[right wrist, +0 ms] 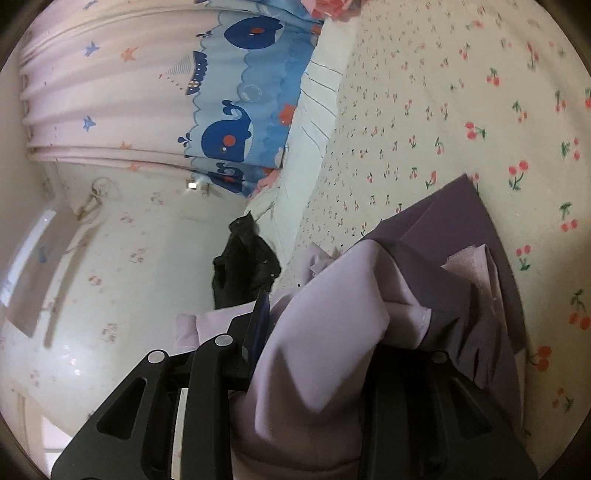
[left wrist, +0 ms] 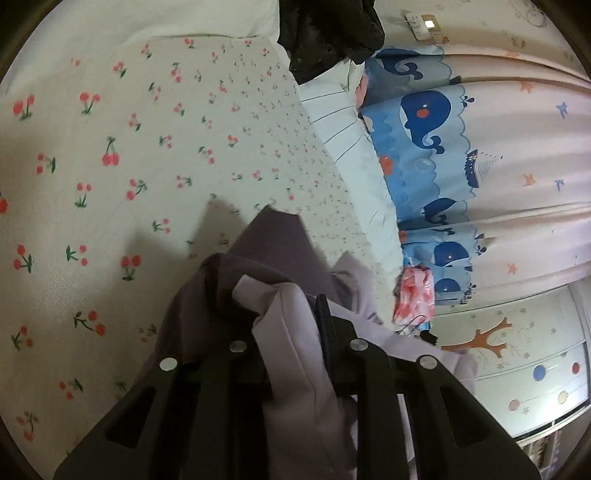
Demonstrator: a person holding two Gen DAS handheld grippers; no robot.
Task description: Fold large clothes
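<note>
Tool fingertips under lilac garment (left wrist: 295, 354) folds

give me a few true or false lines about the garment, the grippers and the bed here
1. The left gripper is shut on the purple garment. True.
2. The right gripper is open and holds nothing. False: purple cloth is bunched between its fingers.
3. The bed sheet has a cherry print. True.
4. The curtain shows red cars. False: it shows blue whales and stars.
5. A black garment lies at the far edge of the bed. True.
</note>
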